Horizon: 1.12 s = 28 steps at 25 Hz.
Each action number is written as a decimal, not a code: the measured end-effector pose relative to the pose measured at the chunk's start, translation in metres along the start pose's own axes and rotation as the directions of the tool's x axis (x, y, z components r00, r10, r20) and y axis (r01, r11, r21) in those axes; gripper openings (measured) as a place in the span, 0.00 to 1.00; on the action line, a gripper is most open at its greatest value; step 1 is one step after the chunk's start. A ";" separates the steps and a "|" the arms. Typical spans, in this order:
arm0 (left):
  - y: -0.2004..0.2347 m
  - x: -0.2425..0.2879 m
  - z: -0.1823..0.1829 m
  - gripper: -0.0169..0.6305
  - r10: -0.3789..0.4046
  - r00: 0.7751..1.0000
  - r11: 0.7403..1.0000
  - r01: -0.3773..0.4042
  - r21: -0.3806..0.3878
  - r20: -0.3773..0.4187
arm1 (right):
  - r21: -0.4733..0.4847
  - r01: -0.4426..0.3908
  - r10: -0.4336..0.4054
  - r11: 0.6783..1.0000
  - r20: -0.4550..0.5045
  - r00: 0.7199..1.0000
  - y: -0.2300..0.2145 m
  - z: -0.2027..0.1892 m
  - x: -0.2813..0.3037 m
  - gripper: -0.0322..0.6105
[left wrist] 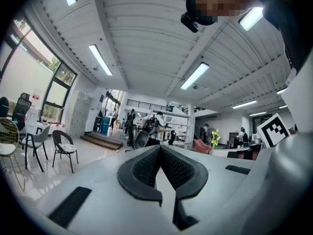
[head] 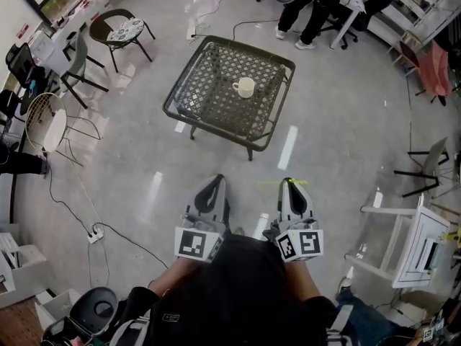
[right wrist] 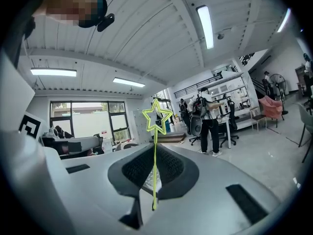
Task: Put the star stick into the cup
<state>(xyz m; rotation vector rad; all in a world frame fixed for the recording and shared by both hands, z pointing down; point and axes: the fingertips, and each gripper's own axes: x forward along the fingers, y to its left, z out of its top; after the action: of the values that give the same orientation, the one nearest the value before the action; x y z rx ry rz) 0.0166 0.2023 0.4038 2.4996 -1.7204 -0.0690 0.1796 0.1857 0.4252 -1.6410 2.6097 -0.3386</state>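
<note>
Plainly the left gripper point(head: 215, 187) has no job at this point: its jaws are pressed together on nothing and simply carried along. Beside it, the right gripper point(right wrist: 154, 156) does the work, its jaws pinching the star stick point(right wrist: 155, 131) on the stem. The star pokes out past the jaw tips, probably so it can be seen and steered. The cup point(head: 245, 87) stands well ahead of both pairs of jaws on the mesh surface point(head: 209, 96), so the carry is not yet done.
</note>
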 end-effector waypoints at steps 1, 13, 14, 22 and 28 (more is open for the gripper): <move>0.011 0.009 0.001 0.05 -0.003 1.000 1.000 0.003 -0.002 -0.006 | -0.002 0.003 -0.003 1.000 -0.003 1.000 0.001 0.002 0.014 0.08; 0.107 0.109 0.025 0.05 -0.050 0.999 0.998 0.050 -0.050 0.001 | -0.009 0.053 -0.053 0.999 -0.008 0.999 -0.003 0.015 0.159 0.08; 0.114 0.114 0.025 0.05 -0.054 0.999 0.997 0.054 -0.048 -0.001 | -0.011 0.056 -0.057 0.998 -0.005 0.998 -0.003 0.015 0.169 0.08; 0.148 0.149 0.026 0.05 -0.075 0.997 0.994 0.073 -0.075 -0.018 | -0.014 0.097 -0.097 0.995 -0.028 0.995 -0.018 0.009 0.230 0.08; 0.157 0.187 0.025 0.05 -0.081 0.996 0.994 0.079 -0.073 -0.029 | -0.018 0.099 -0.100 0.995 -0.047 0.994 -0.042 0.008 0.275 0.08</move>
<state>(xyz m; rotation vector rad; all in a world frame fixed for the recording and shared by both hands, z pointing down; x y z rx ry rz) -0.0645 -0.0294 0.4009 2.5033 -1.5764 -0.0945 0.0970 -0.0795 0.4485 -1.7939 2.5763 -0.3661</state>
